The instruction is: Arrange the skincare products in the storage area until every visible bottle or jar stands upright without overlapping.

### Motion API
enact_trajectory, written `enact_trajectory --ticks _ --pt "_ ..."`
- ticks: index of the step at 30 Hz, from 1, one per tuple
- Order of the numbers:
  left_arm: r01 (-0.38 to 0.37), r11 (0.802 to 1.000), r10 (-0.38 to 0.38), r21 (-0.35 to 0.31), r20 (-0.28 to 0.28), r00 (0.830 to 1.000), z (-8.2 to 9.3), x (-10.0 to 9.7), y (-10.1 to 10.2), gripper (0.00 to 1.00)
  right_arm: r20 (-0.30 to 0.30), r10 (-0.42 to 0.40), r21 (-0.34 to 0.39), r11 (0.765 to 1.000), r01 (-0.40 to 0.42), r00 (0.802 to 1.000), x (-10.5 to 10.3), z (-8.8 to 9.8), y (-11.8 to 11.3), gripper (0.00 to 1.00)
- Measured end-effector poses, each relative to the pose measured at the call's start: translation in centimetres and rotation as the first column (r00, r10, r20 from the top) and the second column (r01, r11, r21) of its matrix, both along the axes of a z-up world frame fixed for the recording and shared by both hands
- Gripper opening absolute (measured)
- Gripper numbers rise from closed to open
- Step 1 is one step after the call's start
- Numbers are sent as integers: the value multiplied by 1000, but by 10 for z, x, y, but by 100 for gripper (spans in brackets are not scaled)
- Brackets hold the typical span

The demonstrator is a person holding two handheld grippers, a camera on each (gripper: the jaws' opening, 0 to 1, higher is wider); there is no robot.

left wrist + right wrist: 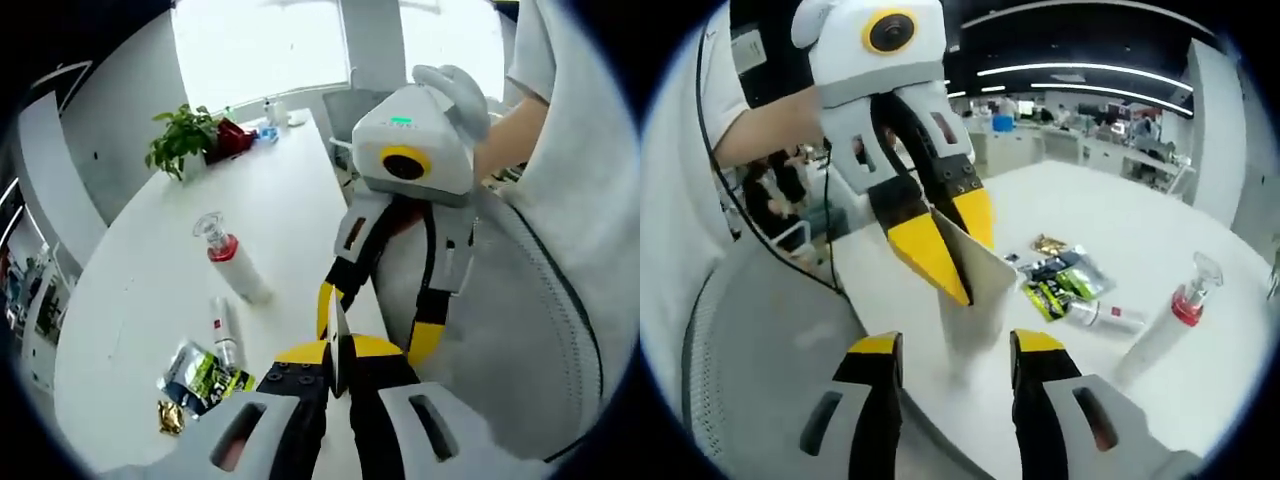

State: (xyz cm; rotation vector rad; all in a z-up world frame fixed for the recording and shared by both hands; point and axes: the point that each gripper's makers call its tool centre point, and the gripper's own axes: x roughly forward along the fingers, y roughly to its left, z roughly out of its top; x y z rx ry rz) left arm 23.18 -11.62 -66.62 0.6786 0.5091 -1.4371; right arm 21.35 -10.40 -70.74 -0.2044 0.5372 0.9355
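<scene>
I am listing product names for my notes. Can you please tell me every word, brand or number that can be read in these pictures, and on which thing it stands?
No text can be read.
Green and black packet: print too blurred.
Small tube lying on the table: red mark, unreadable.
Tall bottle with red collar: no readable label.

The left gripper view is looking down along the white surface (140,300) toward bright windows, with the right gripper (375,325) crossing close in front. The right gripper view is facing the opposite way, toward an open office, with the left gripper (955,255) looming near (both are sitting at the surface's edge). Both are sharing the white bottle (232,262) (1165,335), the small tube (223,330) (1105,316) and the sachets (203,378) (1060,280).
</scene>
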Motion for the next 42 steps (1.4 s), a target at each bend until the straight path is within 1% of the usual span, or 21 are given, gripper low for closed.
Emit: enact_trajectory --ticks 5,6,7,10,14,15,16,20,23,25,30,32,37,42 --pt "10 1000 -10 10 5 1000 -5 12 -13 11 -5 -65 6 998 65 998 9 4 -14 55" --pt "2 1000 -2 -15 -5 1000 -4 16 -20 11 -13 -81 6 997 81 997 11 4 -18 57" --pt "-5 1000 5 -18 -19 1000 -4 19 -24 11 -16 -90 8 996 90 996 12 4 -21 59" --pt "-14 999 14 -31 -21 1000 -4 33 -33 11 -18 -123 12 992 123 992 17 6 -33 62" --pt "-13 999 13 -32 1 1000 -3 45 -41 11 -14 -169 7 986 170 985 24 8 -50 66" --pt "-15 999 16 -33 9 1000 -3 50 -44 11 -14 -178 8 984 178 984 24 9 -52 67" --pt "-20 999 21 -34 17 1000 -3 59 -43 11 -14 -192 11 981 192 981 26 10 -57 68" --pt "-41 998 43 -56 21 999 1 72 -51 11 -18 -238 20 971 238 971 30 10 -69 72" --pt "-63 995 65 -78 27 998 2 86 -56 11 -19 -261 27 965 262 965 32 12 -73 75" --pt "-78 993 81 -90 30 996 2 91 -58 11 -20 -281 32 959 282 959 34 12 -77 77" --pt "-88 992 92 -90 50 994 0 103 -64 11 -35 -328 43 943 330 944 36 9 -85 82" --pt "-95 991 100 -94 48 994 0 107 -67 11 -36 -340 49 939 342 940 36 10 -86 83" --pt "-120 986 125 -117 40 991 2 120 -72 11 -45 -354 49 933 356 934 38 9 -88 85" --pt "-128 984 134 -125 45 990 3 125 -78 11 -45 -351 46 935 353 935 38 8 -88 86"
